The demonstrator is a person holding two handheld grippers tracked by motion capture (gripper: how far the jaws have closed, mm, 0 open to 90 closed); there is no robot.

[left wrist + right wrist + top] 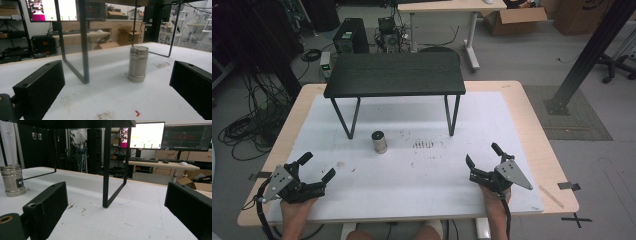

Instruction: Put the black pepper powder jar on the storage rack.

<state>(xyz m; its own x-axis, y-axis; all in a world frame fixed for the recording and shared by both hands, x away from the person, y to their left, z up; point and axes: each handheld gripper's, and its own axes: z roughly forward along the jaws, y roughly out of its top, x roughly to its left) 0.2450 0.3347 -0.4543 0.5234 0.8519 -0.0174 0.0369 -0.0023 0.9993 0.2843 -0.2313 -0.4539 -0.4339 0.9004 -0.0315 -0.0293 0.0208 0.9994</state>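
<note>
Both grippers sit at the near edge of the white table top (422,195), each held in a hand: the left gripper (316,167) at the near left corner, the right gripper (482,154) at the near right, both with jaws spread wide and nothing between them. Beyond them a black shelf (394,75) on thin metal legs stands across the far half of the table. Smallest is the steel canister (379,142), upright with its long axis vertical, standing in the open just in front of the shelf's left leg and well apart from both grippers. It lies ahead and to the right of the left gripper, which looks the nearer; in the left gripper view the canister (138,64) stands almost straight ahead between the open jaws, so a forward reach seems the likely next move.
</note>
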